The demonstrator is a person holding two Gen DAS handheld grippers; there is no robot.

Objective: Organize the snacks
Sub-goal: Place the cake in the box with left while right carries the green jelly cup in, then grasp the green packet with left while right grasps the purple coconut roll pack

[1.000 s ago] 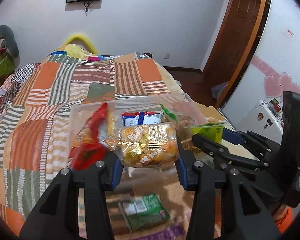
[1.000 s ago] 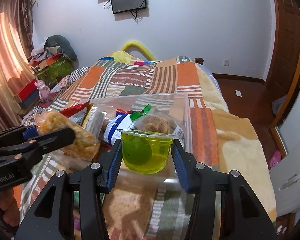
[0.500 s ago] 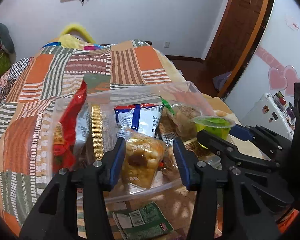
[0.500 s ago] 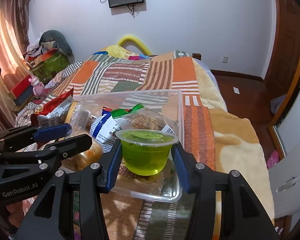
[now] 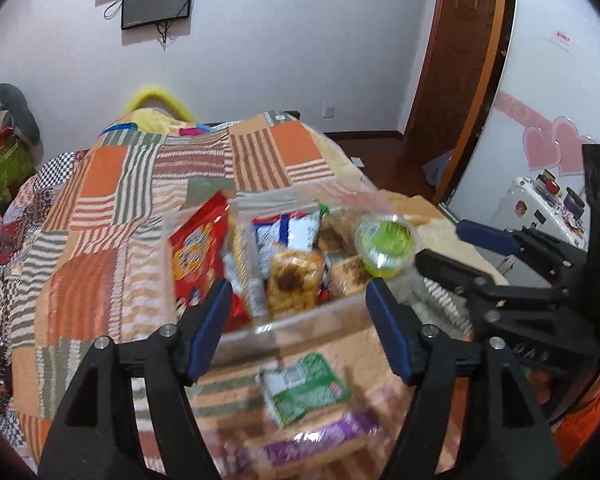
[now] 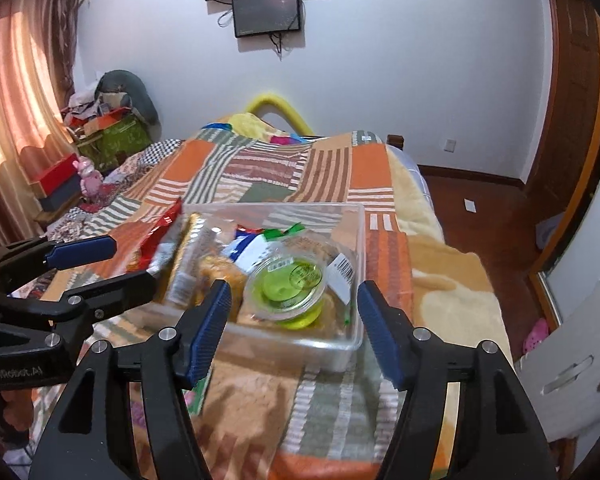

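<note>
Left wrist view: clear plastic tub [image 5: 260, 326] sits on the striped orange patchwork blanket [image 5: 100, 216], and I'll use the tub as the reference for everything.
Left gripper [image 5: 296, 316]: jaws opening, nothing between the pads, poised over the tub's near wall. Released, basically.
Right gripper [image 6: 294, 316]: also opening, pads clear of the green jelly cup. So both are let go.
Golden pastry pack [image 5: 294, 282]: standing inside the tub, near the front wall, leaning on its neighbours.
Green jelly cup with foil lid [image 6: 288, 286]: inside the tub at its right end, perched on other packets and tipped a bit toward the camera.
Red crinkly snack bag [image 5: 198, 252]: upright at the tub's left end, sticking above the rim.
Blue-and-white packet [image 5: 288, 232]: toward the tub's back wall.
Still outside: green flat sachet [image 5: 304, 384] just in front of the tub, and a purple wrapped bar [image 5: 316, 442] further out from it. Both blurry.
Step in hand, my read: finishing the drop, so let the jaws clear fully before pulling away.
Tip: back out up and away from the tub so a pad doesn't snag the cup lip or the pastry wrapper.
Watch out: that cup looks wobbly on the pile, it could roll.
Next, probably: the green sachet; it lies flat, so come in low.
</note>
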